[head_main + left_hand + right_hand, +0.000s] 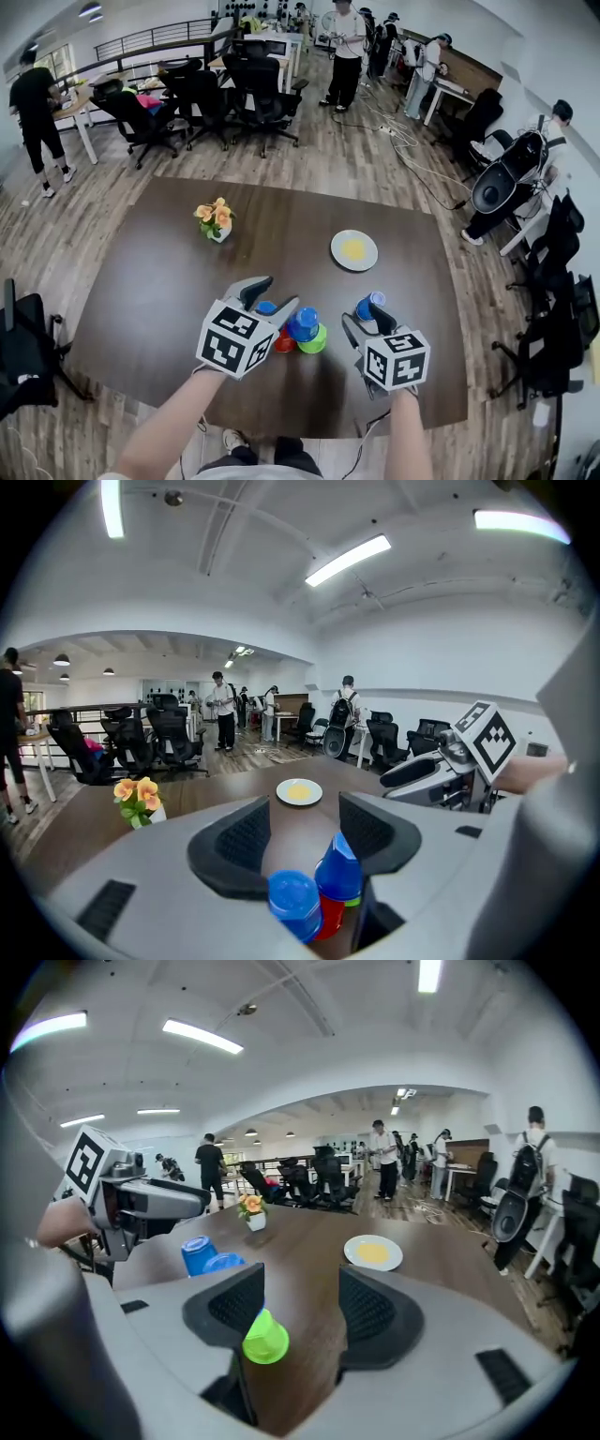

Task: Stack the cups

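Grey jaws of the left gripper (305, 841) stand wide apart, gripping nothing, above a loose blue cup (293, 902) and a blue-topped stack (339, 874). The right gripper (300, 1312) likewise gapes, with a green cup (265, 1340) just beside its left jaw. Farther across the brown table (141, 281) are a plate (354, 250) and flowers (216, 218).

On the table (141, 281), seen from the person's side, the flower pot (217, 223) stands at 11 o'clock and the plate (354, 250) at 1 o'clock, both farther away. A group of cups (304, 330) is near, at 12 o'clock, with the left gripper (274, 292) at its 10 o'clock. One more cup (371, 302) stands at its 2 o'clock, just beside the right gripper (364, 319).
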Demonstrator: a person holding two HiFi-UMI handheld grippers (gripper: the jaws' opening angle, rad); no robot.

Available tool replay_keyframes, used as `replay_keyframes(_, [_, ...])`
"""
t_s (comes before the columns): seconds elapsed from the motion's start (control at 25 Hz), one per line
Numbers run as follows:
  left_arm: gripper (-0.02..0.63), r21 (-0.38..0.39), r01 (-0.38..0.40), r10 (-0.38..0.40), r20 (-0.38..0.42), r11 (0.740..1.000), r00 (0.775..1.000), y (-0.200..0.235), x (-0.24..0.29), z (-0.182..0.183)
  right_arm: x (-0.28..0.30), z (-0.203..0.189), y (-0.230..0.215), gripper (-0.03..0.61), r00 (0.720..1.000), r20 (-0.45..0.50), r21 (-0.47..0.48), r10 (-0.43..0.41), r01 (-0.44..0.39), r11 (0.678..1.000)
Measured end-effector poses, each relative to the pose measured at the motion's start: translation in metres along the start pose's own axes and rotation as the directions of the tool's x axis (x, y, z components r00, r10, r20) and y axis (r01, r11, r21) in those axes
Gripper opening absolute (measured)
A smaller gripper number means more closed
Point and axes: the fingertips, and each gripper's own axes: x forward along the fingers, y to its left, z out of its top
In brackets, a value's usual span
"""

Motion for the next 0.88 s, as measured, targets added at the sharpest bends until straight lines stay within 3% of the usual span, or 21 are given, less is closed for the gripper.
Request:
replay_keyframes(0.28, [0.23,0.024,-0.041,0.042,-0.018,0.999,0.999,-0.012,0.021,-0.001,0.003,-0.025,-0.063,0.233,0.993,0.014,0.036,-0.116,0.115,0.993])
replay_keyframes(0.56, [0.23,0.027,-0.106,0.108,-0.053,0.994,0.993,-0.005,0.035,-0.003,0.034,-0.048,-0.097,0.233,0.989,-0.013,0.015,-0.149,0.149,0.989])
replay_keyframes(0.88, [0.23,0.013,-0.178,0.179,-0.078,0.984,0.981,0.005,0.04,-0.002,0.065,-0.071,-0.126,0.245,0.984,-0.06,0.073,-0.167,0.172,0.982])
